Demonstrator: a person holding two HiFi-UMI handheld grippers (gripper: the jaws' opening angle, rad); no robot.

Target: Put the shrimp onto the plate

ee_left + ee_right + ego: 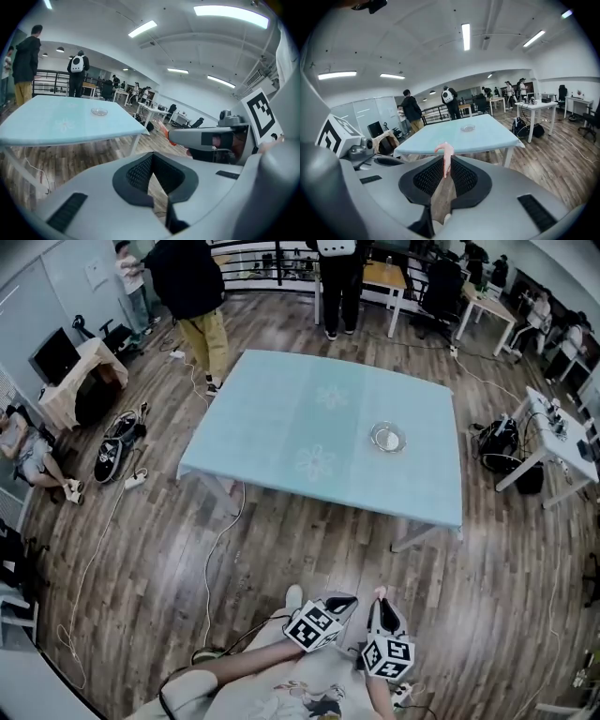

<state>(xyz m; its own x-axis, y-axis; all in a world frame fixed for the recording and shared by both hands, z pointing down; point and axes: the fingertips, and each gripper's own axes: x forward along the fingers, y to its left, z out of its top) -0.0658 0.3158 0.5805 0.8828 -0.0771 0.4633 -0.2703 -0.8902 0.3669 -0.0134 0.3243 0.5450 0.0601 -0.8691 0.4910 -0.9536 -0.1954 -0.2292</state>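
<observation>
A pink shrimp sticks up between the tips of my right gripper, which is shut on it. In the head view both grippers hang close to the person's body, well short of the table: the right gripper with the shrimp's tip, the left gripper beside it. My left gripper is shut with nothing in it. A small clear glass plate sits on the light blue table, right of its middle. The plate looks bare.
Wooden floor lies between me and the table's near edge, with a white cable running across it. People stand beyond the far side. A white desk and bags stand to the right.
</observation>
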